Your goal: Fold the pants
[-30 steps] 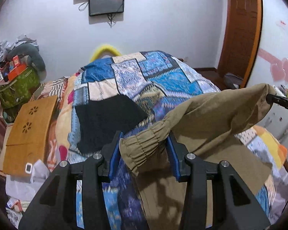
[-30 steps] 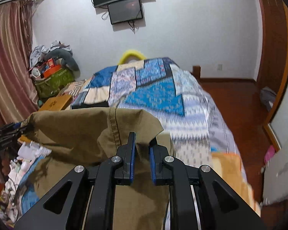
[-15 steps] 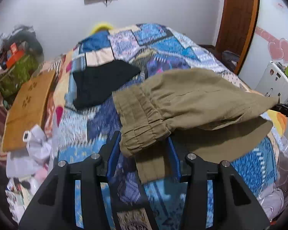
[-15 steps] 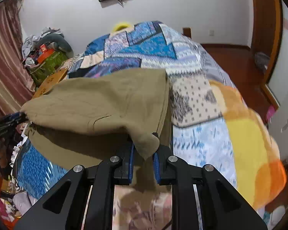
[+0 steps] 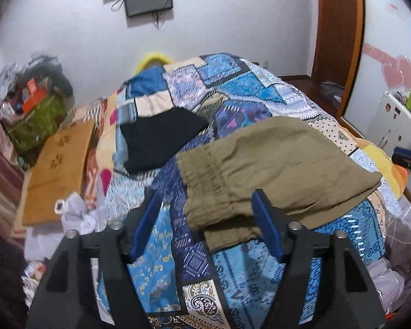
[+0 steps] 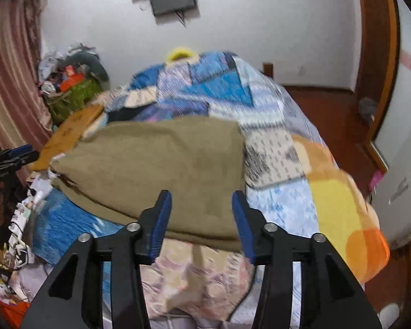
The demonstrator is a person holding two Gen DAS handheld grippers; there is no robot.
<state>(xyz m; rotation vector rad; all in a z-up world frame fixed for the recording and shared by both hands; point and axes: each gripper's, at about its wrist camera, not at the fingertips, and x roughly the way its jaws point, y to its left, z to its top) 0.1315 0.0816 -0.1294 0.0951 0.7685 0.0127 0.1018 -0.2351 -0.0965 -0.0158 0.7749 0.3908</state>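
So the big change: the pants (image 5: 274,164) are down on the bed (image 5: 233,87) now. A second ago both grippers had them hoisted in the air, the left pinching the elastic cuff end and the right pinching the other end, and half a second ago they were being lowered over. Now the khaki fabric lies doubled on the patchwork quilt, near edge of the bed, with the top layer sitting a bit short of the bottom layer at the near left corner, so the lower edge peeks out.

Both grippers have let go. The left gripper (image 5: 205,224) has its jaws spread wide, with the gathered end just beyond them and nothing between them being squeezed. Same deal for the right gripper (image 6: 202,219): jaws spread, hovering at the near edge of the folded stack, not clamping it.

To me that reads as one fold finished and released. Probably one more fold is left, or at least a tidy of that offset edge.

Small stuff: a black garment (image 5: 161,139) lies farther back on the left, apart from the pants.
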